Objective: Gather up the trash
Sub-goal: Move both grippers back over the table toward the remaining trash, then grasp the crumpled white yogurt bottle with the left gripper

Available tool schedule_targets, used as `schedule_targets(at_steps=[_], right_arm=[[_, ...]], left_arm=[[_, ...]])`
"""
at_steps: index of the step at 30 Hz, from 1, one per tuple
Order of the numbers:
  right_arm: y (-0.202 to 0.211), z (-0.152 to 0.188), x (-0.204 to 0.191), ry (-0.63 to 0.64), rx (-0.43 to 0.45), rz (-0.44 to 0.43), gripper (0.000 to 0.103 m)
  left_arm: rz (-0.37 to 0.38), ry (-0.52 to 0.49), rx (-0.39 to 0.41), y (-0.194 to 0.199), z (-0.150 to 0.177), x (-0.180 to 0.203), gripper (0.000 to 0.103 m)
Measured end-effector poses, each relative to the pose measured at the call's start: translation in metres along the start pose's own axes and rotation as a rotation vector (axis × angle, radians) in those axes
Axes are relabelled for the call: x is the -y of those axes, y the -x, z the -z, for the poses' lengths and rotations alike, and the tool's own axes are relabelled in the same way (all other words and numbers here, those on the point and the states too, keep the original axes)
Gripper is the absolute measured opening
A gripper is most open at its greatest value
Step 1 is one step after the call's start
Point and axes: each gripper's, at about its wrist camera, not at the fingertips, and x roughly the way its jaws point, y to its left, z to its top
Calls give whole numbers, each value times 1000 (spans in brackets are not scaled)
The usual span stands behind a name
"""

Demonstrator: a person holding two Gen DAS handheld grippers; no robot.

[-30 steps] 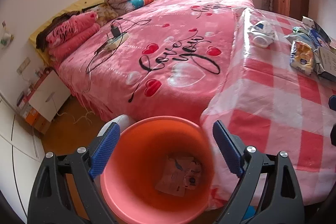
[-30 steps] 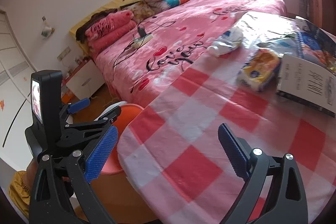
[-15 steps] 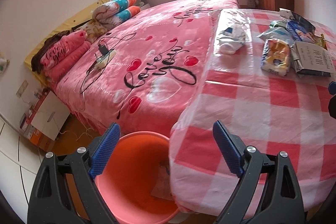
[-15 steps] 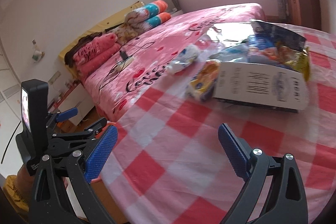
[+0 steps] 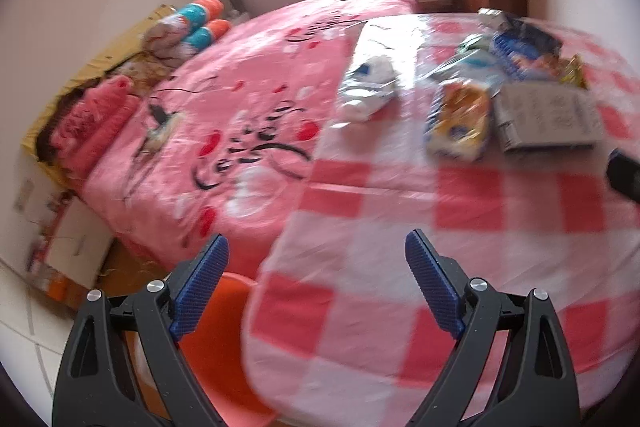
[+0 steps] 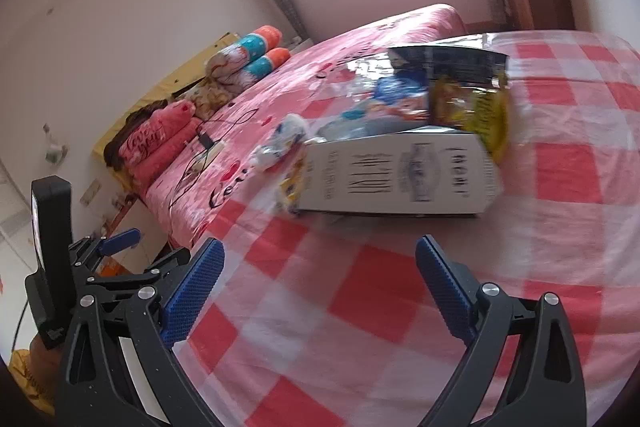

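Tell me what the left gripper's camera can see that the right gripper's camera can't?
Only the left wrist view shows the orange bin below the table edge. Only the right wrist view shows the left gripper from outside. Both show the white box, the crumpled white wrapper, the checked tablecloth and the pink bed.

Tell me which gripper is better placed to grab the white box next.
Right. The right gripper is open and faces the white box straight ahead on the checked table. The left gripper, also open, sits at the table's edge over the orange bin.
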Motion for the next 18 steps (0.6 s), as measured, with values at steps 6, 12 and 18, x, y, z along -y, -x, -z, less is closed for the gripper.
schedule_targets(at_steps=[6,12,18], right_arm=[[13,-8,25,-57,29,-8,95],[19,-10,41,-102,35,-23,95],[20,-11,48,-119,28,-44,95]], left_arm=[[110,7,52,-3,-45,22,90],[191,35,69,-50,-99,21,90],[207,23,5,-111,-127,22,90]])
